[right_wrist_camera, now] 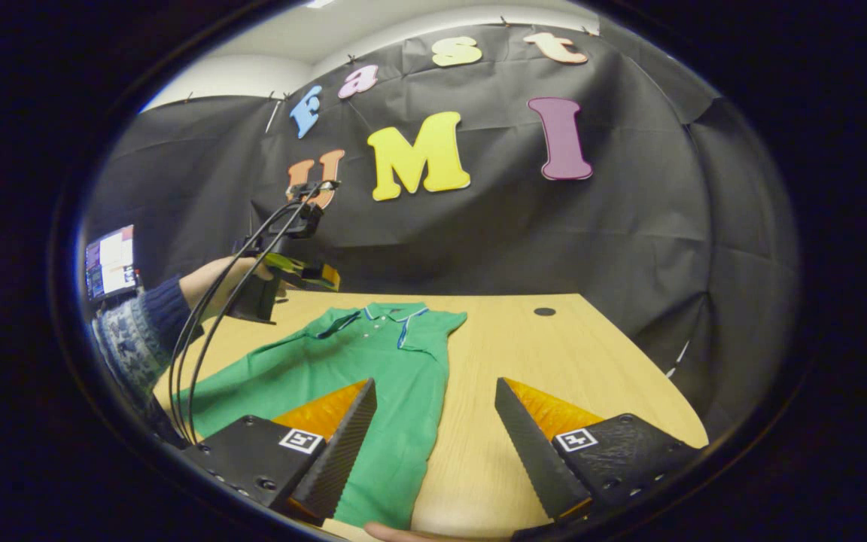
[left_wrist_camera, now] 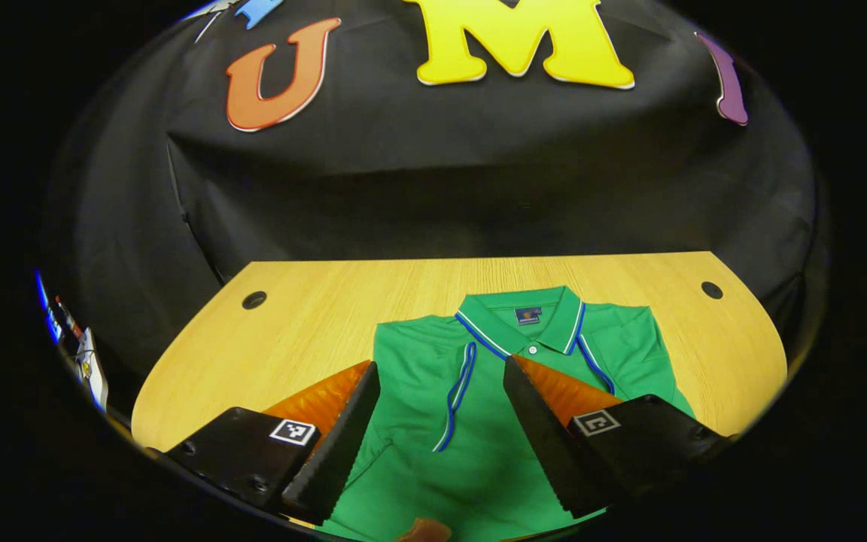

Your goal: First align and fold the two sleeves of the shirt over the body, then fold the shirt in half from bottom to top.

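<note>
A green polo shirt (left_wrist_camera: 471, 452) with blue-and-white trim lies flat on the wooden table (left_wrist_camera: 313, 301), collar at the far end. Both sleeves look folded in over the body; one trimmed sleeve edge (left_wrist_camera: 454, 395) runs down the chest. My left gripper (left_wrist_camera: 441, 367) stands open above the shirt's chest, nothing between its fingers. In the right gripper view the shirt (right_wrist_camera: 381, 361) stretches away from me. My right gripper (right_wrist_camera: 435, 384) is open over the shirt's right edge and bare table. The left gripper (right_wrist_camera: 305, 275), held in a hand, hovers beside the collar end.
The table has a round cable hole near each far corner (left_wrist_camera: 254, 299) (left_wrist_camera: 712, 290) (right_wrist_camera: 544, 311). A person's patterned sleeve (right_wrist_camera: 136, 327) and cables (right_wrist_camera: 200, 339) reach in from the left. A screen (right_wrist_camera: 110, 260) stands at far left. Bare wood (right_wrist_camera: 554, 361) lies right of the shirt.
</note>
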